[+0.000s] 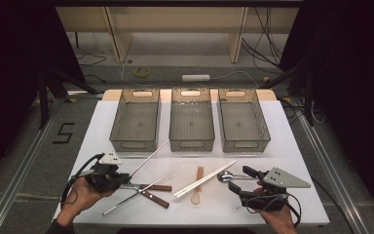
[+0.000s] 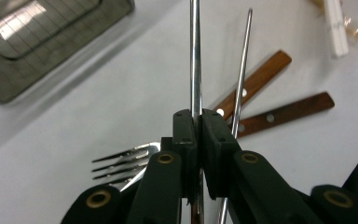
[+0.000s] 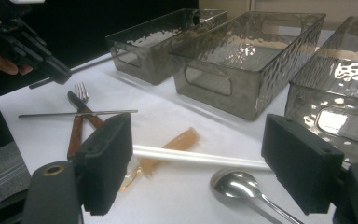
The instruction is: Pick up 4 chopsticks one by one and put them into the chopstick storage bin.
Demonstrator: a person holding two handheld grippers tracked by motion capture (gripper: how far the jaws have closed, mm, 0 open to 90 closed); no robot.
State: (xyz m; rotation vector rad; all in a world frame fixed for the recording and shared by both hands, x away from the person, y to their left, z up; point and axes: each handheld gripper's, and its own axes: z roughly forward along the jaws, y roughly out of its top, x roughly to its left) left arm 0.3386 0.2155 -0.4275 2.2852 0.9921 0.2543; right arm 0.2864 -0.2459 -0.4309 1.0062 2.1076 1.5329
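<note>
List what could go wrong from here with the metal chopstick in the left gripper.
1. The left gripper pinches the thin metal chopstick near one end, so the long free end may pivot or slip between the fingers.
2. That free end points toward the left bin; a swing might knock its wall.
3. A second metal chopstick lies close beside the fingers, over the wooden-handled cutlery, and may get dragged along.
</note>
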